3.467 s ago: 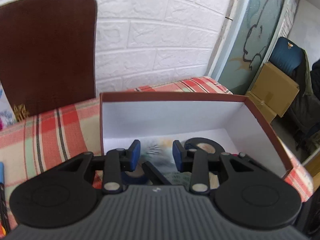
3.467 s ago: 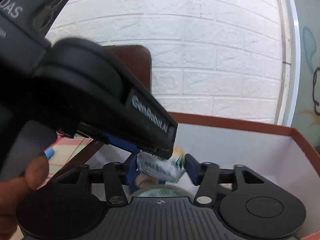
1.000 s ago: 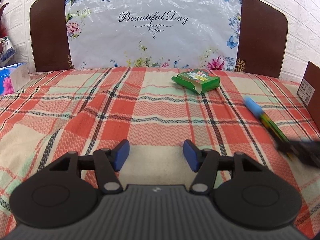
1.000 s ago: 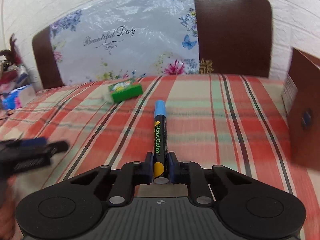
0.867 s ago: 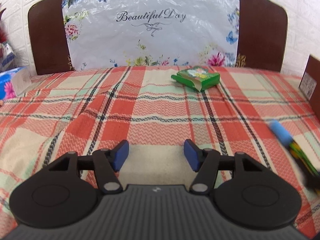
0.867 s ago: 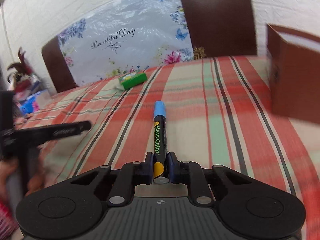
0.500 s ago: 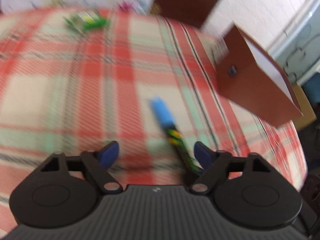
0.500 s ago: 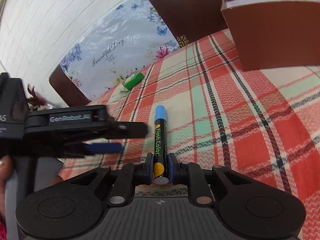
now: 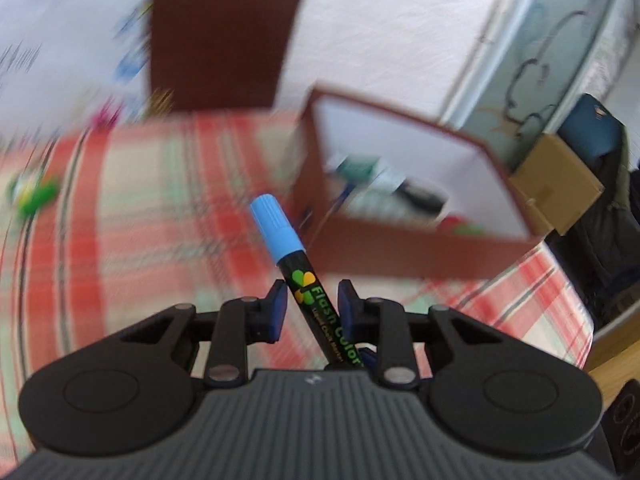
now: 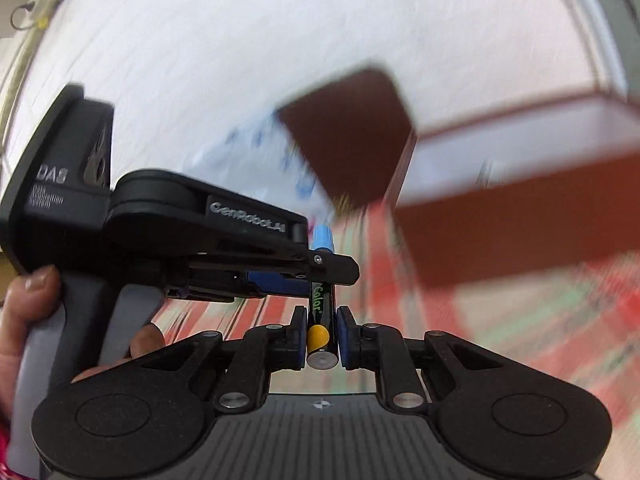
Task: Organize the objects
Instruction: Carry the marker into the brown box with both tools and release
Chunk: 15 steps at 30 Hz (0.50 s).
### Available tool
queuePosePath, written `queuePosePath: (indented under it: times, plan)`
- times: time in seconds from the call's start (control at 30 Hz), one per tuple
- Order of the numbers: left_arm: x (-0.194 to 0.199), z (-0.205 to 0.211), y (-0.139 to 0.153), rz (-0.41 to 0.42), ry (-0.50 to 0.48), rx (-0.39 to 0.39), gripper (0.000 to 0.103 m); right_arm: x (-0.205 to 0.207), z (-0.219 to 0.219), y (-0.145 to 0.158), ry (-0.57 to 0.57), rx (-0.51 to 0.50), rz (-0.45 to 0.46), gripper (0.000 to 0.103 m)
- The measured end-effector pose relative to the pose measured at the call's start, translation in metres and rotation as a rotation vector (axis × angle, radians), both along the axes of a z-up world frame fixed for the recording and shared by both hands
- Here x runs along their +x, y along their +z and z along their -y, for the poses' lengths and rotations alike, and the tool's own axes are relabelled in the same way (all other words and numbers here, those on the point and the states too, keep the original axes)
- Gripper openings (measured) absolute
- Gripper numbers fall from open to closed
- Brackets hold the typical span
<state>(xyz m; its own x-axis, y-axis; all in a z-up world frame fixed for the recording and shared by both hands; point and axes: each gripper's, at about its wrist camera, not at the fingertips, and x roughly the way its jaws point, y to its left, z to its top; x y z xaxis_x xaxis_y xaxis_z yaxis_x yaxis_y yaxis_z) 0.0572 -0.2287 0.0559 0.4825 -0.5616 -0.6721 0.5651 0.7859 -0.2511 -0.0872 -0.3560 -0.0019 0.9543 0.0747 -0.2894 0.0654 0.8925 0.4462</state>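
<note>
Marker (image 9: 310,292) — short of box rim (image 9: 404,222)

You've got a white embossed brick-pattern wall (image 9: 380,32) behind everything, evenly lit, daylight-looking. A dark brown rounded headboard panel (image 9: 224,36) stands against it, partly covered on the left by a white floral plastic sheet (image 9: 60,40), heavily blurred. Below sits the red, cream and green plaid bedspread (image 9: 132,216), also smeared by motion. To the right of the wall there's a pale frosted glass panel with a dark line drawing (image 9: 548,64). Past the bed edge, a tan cardboard carton (image 9: 560,184) sits beside a blue chair back (image 9: 592,132) with dark clothing draped nearby.
</note>
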Motion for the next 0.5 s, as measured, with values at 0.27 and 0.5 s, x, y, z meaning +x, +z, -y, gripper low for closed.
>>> queuePosePath:
  times: [0.27,0.5]
  plan:
    - [0.04,0.076,0.013,0.06,-0.085,0.002,0.029,0.046,0.056,0.013,-0.136,-0.044,0.031,0.015]
    - [0.074,0.112,-0.007,0.074,-0.074,0.102,0.035,0.085,0.076,-0.002,-0.159,-0.127,-0.009,0.013]
